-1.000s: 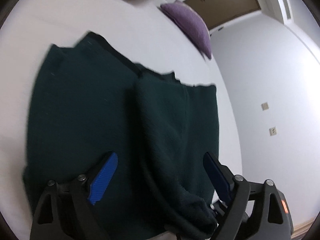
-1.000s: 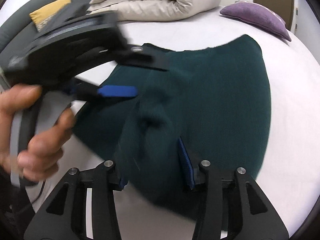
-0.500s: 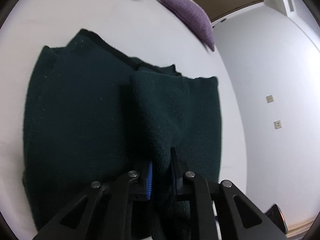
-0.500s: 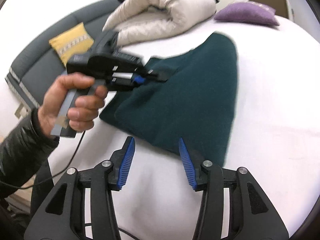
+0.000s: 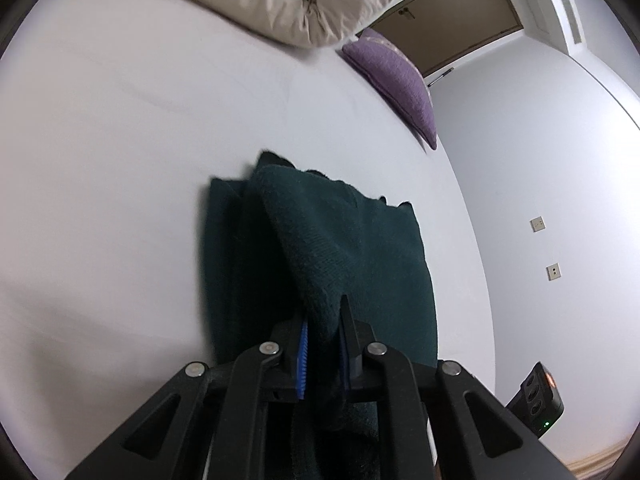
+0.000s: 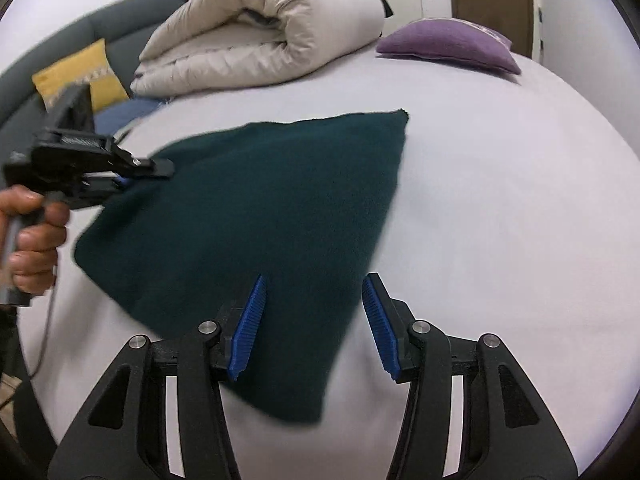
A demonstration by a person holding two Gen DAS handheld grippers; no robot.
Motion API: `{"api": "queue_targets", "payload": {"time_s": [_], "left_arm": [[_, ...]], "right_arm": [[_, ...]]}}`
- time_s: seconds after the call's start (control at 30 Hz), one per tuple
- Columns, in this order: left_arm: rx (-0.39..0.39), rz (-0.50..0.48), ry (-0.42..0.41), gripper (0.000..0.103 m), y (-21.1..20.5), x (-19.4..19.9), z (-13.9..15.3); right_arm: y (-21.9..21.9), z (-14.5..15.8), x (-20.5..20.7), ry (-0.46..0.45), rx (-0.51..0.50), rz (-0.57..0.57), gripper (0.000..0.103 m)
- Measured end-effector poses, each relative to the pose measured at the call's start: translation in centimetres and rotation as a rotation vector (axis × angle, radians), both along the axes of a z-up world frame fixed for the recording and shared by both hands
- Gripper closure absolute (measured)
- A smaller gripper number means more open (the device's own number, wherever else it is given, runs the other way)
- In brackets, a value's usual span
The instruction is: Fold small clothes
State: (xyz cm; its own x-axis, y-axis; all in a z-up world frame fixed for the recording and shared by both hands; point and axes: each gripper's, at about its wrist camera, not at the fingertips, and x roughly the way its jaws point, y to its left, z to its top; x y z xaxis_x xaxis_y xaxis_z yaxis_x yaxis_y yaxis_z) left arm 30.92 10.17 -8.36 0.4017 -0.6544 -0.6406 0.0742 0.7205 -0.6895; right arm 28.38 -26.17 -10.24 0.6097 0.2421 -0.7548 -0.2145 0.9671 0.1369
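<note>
Left hand-held gripper clamped almost fully shut on a raised ridge of the dark green garment, judged as the hold needed to carry that layer over for the next fold; right hand-held gripper poised above the near corner, jaws partly apart, pads clear of the cloth, nothing held. Garment spread on the white bed. Counted: one garment, two hand-held grippers, one rolled duvet, one purple cushion, one yellow cushion.
</note>
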Motion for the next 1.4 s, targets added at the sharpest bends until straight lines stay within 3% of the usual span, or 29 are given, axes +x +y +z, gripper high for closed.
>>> {"api": "queue_targets", "payload": {"time_s": [0.13, 0.3, 0.37, 0.53, 0.6, 0.7, 0.8, 0.9, 0.97, 1.0, 1.03, 1.13, 1.2, 1.4], "left_arm": [[-0.011, 0.021, -0.004, 0.090, 1.4, -0.4, -1.1], [-0.062, 0.071, 0.071, 0.086, 3.1, -0.5, -5.9], [-0.081, 0.084, 0.064, 0.083, 3.2, -0.2, -6.1], [0.007, 0.080, 0.048, 0.080, 2.6, -0.2, -5.0], [0.067, 0.121, 0.024, 0.076, 3.0, -1.2, -3.7], [0.187, 0.173, -0.091, 0.074, 2.9, -3.6, -0.3], [0.225, 0.088, -0.201, 0.074, 0.0, -5.7, 2.3], [0.299, -0.001, -0.226, 0.074, -2.7, -6.4, 1.5], [0.305, 0.011, -0.176, 0.076, -2.3, -6.1, -0.4], [0.274, 0.026, -0.150, 0.081, -1.5, -6.0, -1.7], [0.261, 0.037, -0.145, 0.093, -0.9, -6.2, -2.2], [0.181, 0.053, -0.135, 0.094, 0.9, -6.6, -3.2], [0.175, 0.051, -0.138, 0.094, 1.5, -7.0, -3.5], [0.190, 0.064, -0.168, 0.089, 1.2, -8.5, -3.2]], "right_arm": [[2.3, -1.3, 0.7, -0.005, -0.065, 0.033, 0.053], [2.5, -2.3, 0.9, -0.013, -0.112, 0.050, 0.046], [2.8, -2.6, 0.3, -0.021, -0.145, 0.047, 0.044], [4.2, -2.3, -0.4, -0.012, -0.148, 0.038, 0.043], [4.5, -1.8, -0.2, 0.004, -0.129, 0.031, 0.043], [3.8, 0.4, -0.5, -0.004, -0.006, 0.017, 0.044], [2.0, 1.7, -0.2, 0.011, 0.226, 0.036, 0.044], [-0.1, 0.3, 1.0, 0.118, 0.545, 0.068, 0.044], [-0.9, -1.6, 1.7, 0.198, 0.655, 0.078, 0.044], [-1.3, -2.9, 2.0, 0.251, 0.673, 0.063, 0.044], [-1.8, -4.7, 2.1, 0.318, 0.687, 0.045, 0.051], [-3.1, -7.1, 1.3, 0.393, 0.767, 0.049, 0.058], [-3.9, -7.6, 0.7, 0.403, 0.805, 0.048, 0.058], [-4.2, -6.9, -2.0, 0.388, 0.791, 0.079, 0.055]]}}
